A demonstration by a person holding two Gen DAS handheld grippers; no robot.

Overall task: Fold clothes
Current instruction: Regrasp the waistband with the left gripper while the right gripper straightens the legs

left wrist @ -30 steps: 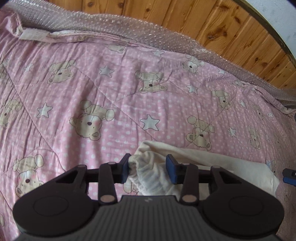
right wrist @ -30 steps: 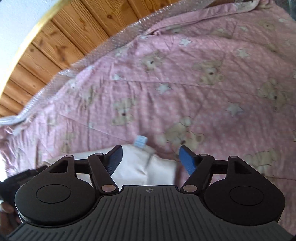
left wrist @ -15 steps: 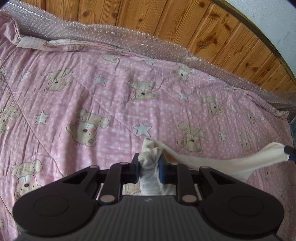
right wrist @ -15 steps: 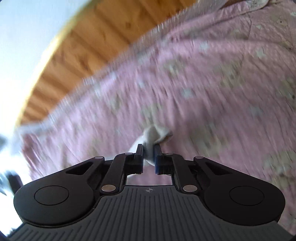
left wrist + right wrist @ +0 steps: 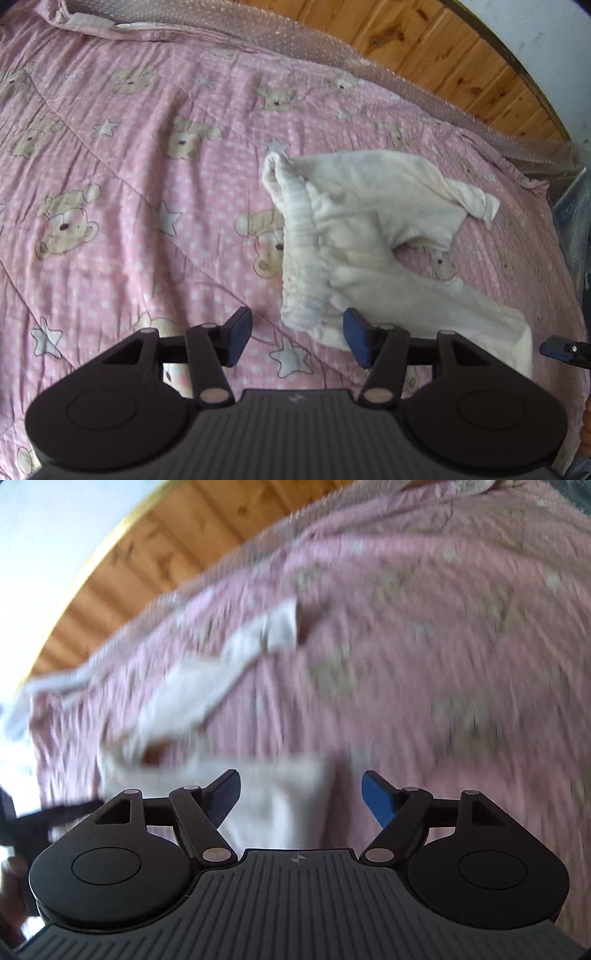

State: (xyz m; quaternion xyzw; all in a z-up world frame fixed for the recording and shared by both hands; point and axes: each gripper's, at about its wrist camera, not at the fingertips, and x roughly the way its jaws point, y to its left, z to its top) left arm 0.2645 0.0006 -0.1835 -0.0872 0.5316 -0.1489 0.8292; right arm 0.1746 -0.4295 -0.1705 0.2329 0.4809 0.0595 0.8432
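Note:
Small cream trousers (image 5: pixel 369 229) lie on the pink bear-print quilt (image 5: pixel 129 166), waistband to the left, the two legs spread to the right. My left gripper (image 5: pixel 297 338) is open and empty, just short of the near end of the waistband. My right gripper (image 5: pixel 301 799) is open and empty over the end of the near trouser leg (image 5: pixel 280 797); this view is motion-blurred. A blue fingertip of the right gripper (image 5: pixel 554 349) shows at the right edge of the left wrist view.
The quilt (image 5: pixel 443 646) covers the whole bed. Bubble wrap (image 5: pixel 332 48) runs along its far edge under a wooden plank wall (image 5: pixel 443 55). A grey object (image 5: pixel 570 199) stands at the bed's right end.
Both grippers were shut on the trousers half a second ago, holding them stretched. Both have opened, and the trousers have dropped spread out on the quilt.

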